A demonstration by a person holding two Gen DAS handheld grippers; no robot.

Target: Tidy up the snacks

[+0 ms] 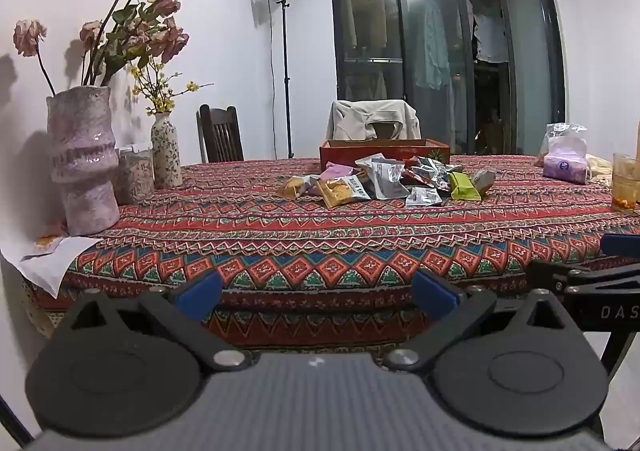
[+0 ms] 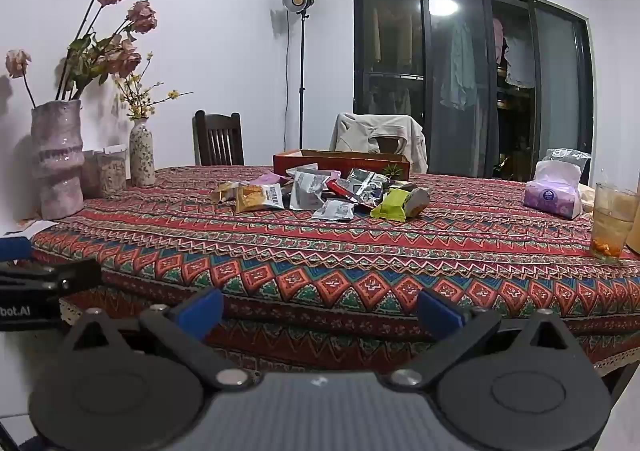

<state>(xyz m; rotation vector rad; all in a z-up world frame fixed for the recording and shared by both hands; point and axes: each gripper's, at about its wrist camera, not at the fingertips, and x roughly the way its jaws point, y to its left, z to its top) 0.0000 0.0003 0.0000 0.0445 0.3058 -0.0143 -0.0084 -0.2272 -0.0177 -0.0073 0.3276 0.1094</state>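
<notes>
Both the left gripper [image 1: 318, 293] and right gripper [image 2: 320, 309] hang short of the counter [image 1: 280, 251], fingers spread, empty. The snacks [image 1: 384, 181] lie heaped just before the box [image 1: 384, 151]. A reach could snag overlapping packets, or knock the glass [image 2: 612, 221].

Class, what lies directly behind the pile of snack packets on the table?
A red box stands open behind the snack packets. Its inside is hidden by its front wall.

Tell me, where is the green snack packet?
In both views the green snack packet lies at the right end of the snack pile, in front of the red box mid-table.
</notes>
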